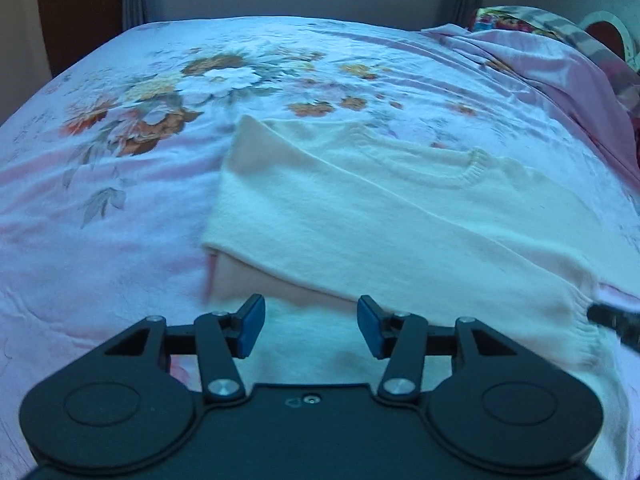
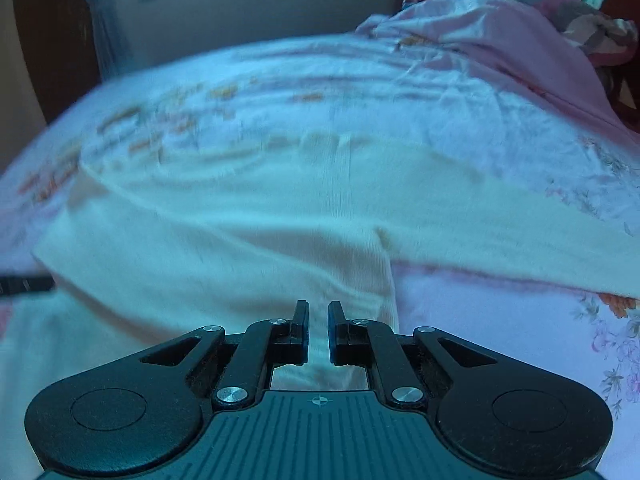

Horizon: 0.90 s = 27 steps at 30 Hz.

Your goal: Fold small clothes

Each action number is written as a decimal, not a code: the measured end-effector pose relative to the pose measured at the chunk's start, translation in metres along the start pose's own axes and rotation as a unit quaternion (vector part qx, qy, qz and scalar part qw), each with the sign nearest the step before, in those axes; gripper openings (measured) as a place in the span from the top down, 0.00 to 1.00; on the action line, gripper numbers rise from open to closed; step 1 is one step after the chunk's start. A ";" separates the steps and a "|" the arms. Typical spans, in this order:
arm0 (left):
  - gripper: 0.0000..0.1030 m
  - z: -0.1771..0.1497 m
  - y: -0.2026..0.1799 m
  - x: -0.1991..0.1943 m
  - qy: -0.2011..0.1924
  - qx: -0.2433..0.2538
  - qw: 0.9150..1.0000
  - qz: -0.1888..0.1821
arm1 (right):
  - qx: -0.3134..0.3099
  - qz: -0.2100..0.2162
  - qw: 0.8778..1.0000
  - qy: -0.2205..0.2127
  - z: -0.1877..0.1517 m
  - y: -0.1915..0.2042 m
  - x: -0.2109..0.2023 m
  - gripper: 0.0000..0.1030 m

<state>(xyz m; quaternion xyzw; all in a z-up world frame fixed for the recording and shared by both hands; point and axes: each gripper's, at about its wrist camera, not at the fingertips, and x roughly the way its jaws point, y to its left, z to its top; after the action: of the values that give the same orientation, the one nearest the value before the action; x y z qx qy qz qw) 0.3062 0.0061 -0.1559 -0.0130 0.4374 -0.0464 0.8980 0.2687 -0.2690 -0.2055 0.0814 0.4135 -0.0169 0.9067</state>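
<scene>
Closest to the lens, the left hand-held gripper (image 1: 311,326) hangs low over the near part of a cream knitted sweater (image 1: 380,216), its blue-padded fingers (image 1: 252,326) spread wide apart with nothing between them. That sweater lies on a bed covered by a floral sheet (image 1: 160,92), neckline (image 1: 460,168) toward the far side, one sleeve (image 1: 304,184) already laid diagonally across the body, and a pinkish underlayer showing just beyond the left fingers. Rumpled pink bedding (image 1: 552,68) is heaped at the far right.

From the other wrist view, the right hand-held gripper (image 2: 318,330) has its fingers drawn nearly together, a thin strip of cream knit showing in the narrow gap; whether it is really pinching the fabric or just hovering above it, I cannot tell, since that view is smeared with motion. Its dark tip also shows at the right edge of the left view, by the ribbed cuff (image 1: 580,344).

My guess is that a fold of the lower part is being set up. To do it well, both sides should catch the knit at matching spots along the near edge, taking both layers, then lift evenly and carry the edge toward the neckline so the fold line stays straight. Knit this soft will likely sag and stretch if one side leads, so a smoothing pass afterwards would help.
</scene>
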 end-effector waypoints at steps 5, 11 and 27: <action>0.52 -0.020 -0.025 0.016 0.027 0.006 1.000 0.005 | -0.015 -0.007 0.999 0.050 -0.008 -0.002 0.023 0.89; 0.52 -0.019 -0.047 -0.003 0.005 0.019 1.000 0.004 | 0.008 0.000 1.000 -0.002 0.004 -0.013 -0.012 0.57; 0.47 -0.012 -0.125 -0.001 -0.011 0.073 0.997 -0.023 | 0.074 -0.041 0.996 0.006 0.002 -0.095 -0.022 0.41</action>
<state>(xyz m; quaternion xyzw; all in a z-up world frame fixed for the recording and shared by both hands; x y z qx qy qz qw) 0.2868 -0.1179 -0.1546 0.0418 0.4222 -0.0990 0.9001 0.2459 -0.3640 -0.2004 0.1313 0.4192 -0.0845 0.8944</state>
